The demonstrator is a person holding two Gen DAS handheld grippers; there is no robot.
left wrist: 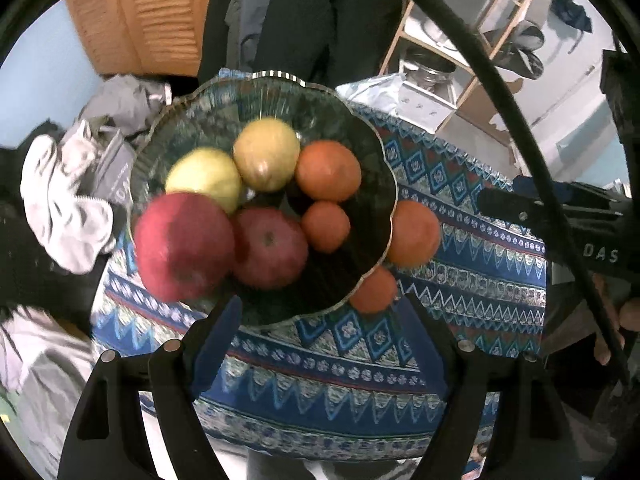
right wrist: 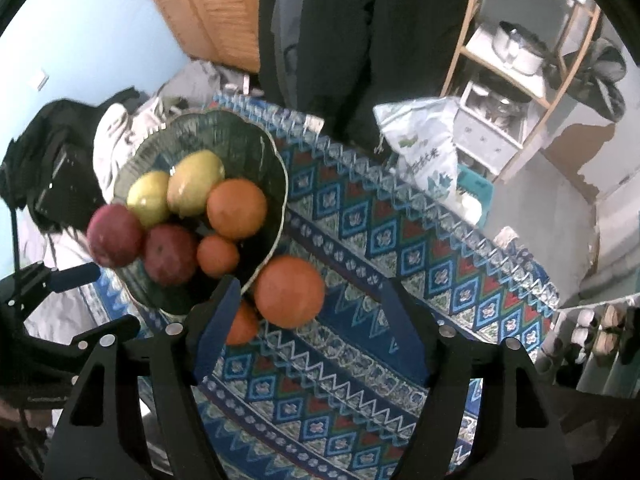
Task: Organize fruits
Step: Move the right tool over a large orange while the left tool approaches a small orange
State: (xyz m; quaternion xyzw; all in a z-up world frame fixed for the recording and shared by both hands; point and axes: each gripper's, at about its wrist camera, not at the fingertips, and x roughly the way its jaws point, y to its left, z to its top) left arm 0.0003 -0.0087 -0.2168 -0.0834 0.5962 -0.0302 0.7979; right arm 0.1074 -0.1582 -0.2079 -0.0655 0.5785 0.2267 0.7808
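Six fruits fill the glass bowl (left wrist: 276,76): two red apples, two yellow, two oranges; two more oranges (right wrist: 289,292) lie outside on the cloth (right wrist: 400,248); left gripper (left wrist: 324,320) and right gripper (right wrist: 308,308) both gape, holding nothing.

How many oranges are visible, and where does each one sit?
4. A large orange and a small orange lie in the glass bowl. Another large one and a small one rest on the patterned cloth beside it. More may be hidden.
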